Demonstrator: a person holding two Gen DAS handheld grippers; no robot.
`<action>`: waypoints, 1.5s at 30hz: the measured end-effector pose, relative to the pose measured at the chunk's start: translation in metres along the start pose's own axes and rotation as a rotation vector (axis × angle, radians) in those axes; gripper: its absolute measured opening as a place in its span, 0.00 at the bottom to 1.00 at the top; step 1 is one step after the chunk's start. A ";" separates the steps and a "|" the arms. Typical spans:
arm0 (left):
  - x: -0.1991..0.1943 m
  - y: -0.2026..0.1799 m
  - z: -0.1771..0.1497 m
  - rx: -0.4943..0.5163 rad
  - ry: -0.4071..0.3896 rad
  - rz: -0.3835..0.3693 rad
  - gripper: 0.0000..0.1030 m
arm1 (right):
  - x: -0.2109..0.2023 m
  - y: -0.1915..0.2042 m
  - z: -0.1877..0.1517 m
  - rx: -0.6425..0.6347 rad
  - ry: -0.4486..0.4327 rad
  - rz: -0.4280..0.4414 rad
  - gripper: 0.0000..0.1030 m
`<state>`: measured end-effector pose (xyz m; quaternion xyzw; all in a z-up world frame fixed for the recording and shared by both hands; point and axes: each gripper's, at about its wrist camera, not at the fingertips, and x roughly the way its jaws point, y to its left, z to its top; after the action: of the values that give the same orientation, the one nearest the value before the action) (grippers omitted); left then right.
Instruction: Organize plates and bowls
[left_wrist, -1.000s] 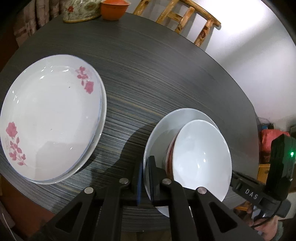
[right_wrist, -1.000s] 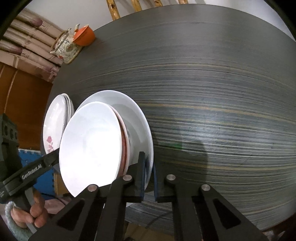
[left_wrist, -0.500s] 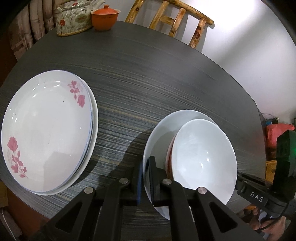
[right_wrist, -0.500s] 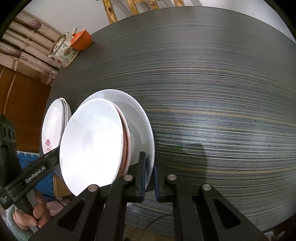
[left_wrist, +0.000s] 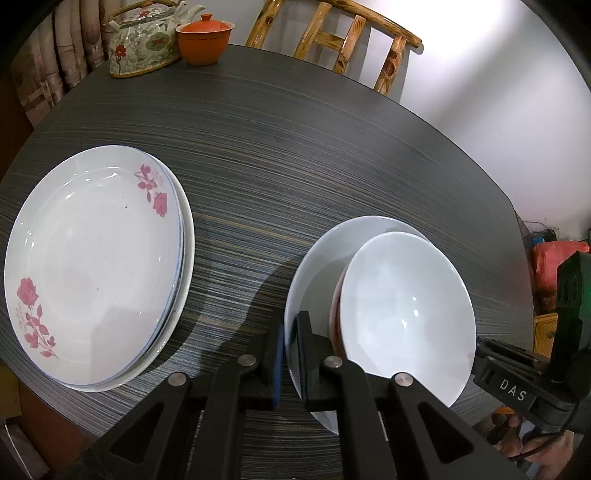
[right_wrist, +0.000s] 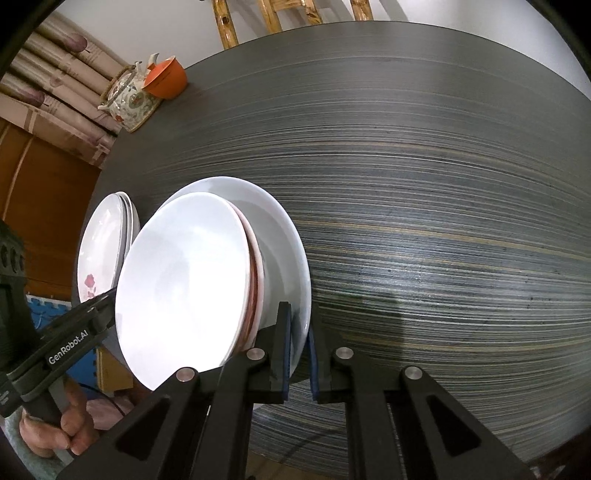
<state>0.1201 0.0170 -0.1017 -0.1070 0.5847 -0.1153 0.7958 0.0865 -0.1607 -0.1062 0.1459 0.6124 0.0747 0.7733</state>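
A white plate (left_wrist: 325, 251) carries two nested bowls near the table's front edge: a white bowl (left_wrist: 402, 314) inside a red-rimmed bowl (left_wrist: 335, 306). My left gripper (left_wrist: 290, 354) is shut on the plate's left rim. In the right wrist view the same plate (right_wrist: 284, 240) and white bowl (right_wrist: 181, 288) show, with my right gripper (right_wrist: 299, 350) shut on the plate's opposite rim. The loaded plate casts a shadow on the table to its left. A stack of rose-patterned plates (left_wrist: 92, 266) lies on the table to the left, apart from both grippers.
A floral teapot (left_wrist: 142, 40) and an orange lidded cup (left_wrist: 205, 37) stand at the dark round table's (left_wrist: 295, 129) far edge. A wooden chair (left_wrist: 332, 37) is behind it. A hand (right_wrist: 55, 424) holds the left tool. Bare table top stretches right of the plate (right_wrist: 443, 221).
The left wrist view has tilted up a little, so the teapot and cup show more fully. Both grips on the plate and the right view are unchanged.
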 end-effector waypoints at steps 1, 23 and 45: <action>0.001 -0.001 0.000 0.003 -0.001 0.000 0.04 | 0.000 0.000 0.000 -0.001 -0.001 -0.003 0.10; -0.012 0.003 0.005 0.014 -0.017 -0.012 0.04 | -0.015 0.005 0.004 -0.026 -0.040 -0.024 0.10; -0.060 0.014 0.018 0.006 -0.068 0.010 0.04 | -0.033 0.040 0.024 -0.071 -0.075 -0.020 0.10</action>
<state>0.1210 0.0499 -0.0460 -0.1055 0.5576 -0.1097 0.8160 0.1043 -0.1361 -0.0577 0.1148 0.5813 0.0831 0.8012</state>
